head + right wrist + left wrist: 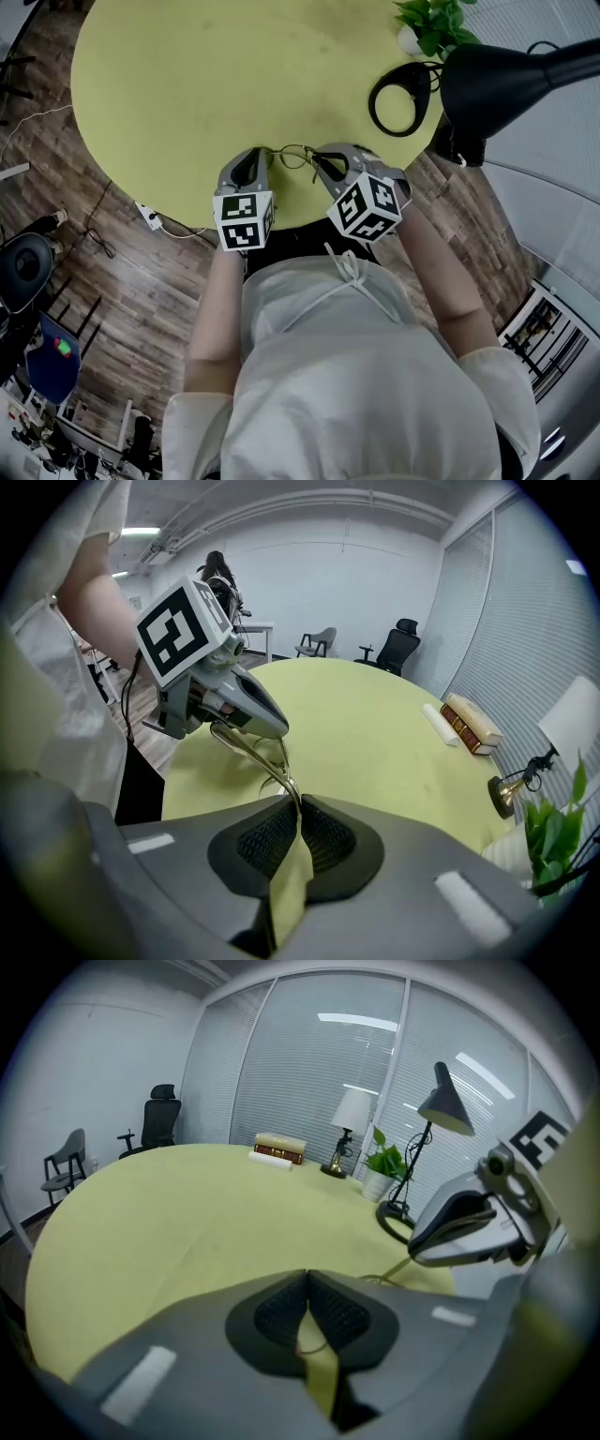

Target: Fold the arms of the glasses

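Note:
Thin wire-framed glasses [292, 156] hang just over the near edge of the round yellow-green table [206, 84], stretched between my two grippers. My left gripper [266, 154] is shut on the left end of the glasses; in the left gripper view a thin wire [317, 1345] shows between its closed pads [281, 1314]. My right gripper [315, 157] is shut on the right end, the metal frame [272, 761] running from its pads up to the left gripper [272, 726]. From the left gripper view, the right gripper [417, 1252] sits close at the right.
A black desk lamp [511, 75] with a ring base [401, 97] and a potted plant [436, 23] stand at the table's far right. Books [279, 1147] and a small table lamp [349, 1119] sit at the far edge. Office chairs [155, 1119] stand beyond.

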Tool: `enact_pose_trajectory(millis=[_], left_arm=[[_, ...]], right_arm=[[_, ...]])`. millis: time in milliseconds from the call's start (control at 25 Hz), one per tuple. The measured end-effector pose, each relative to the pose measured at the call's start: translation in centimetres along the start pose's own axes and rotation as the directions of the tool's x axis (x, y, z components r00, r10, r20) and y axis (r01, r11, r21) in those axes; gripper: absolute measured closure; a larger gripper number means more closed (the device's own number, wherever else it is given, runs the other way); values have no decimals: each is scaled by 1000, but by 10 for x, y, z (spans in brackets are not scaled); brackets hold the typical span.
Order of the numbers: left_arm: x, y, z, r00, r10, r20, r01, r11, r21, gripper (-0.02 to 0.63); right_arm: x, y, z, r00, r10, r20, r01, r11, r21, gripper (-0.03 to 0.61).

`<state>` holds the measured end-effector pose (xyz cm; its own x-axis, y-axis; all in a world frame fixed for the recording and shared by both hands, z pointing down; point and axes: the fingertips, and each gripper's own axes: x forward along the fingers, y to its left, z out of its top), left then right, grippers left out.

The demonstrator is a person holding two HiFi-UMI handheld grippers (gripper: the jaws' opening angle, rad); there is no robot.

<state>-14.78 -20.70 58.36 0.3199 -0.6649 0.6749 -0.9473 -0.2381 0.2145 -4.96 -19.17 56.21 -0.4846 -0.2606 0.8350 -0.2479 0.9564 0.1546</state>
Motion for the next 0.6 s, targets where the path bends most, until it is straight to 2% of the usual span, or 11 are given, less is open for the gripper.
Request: enact_pose_trajectory(millis=[480,600], left_arm=[[6,-7,-6,1000,-3,-9,3,1000,9,606],[-8,-11,0,1000,-2,15,2,1000,8,607]], right_arm=[[-1,0,-5,1000,9,19,-9,1000,-15,565],[-2,1,-6,1000,18,18,-18,999,-42,565]])
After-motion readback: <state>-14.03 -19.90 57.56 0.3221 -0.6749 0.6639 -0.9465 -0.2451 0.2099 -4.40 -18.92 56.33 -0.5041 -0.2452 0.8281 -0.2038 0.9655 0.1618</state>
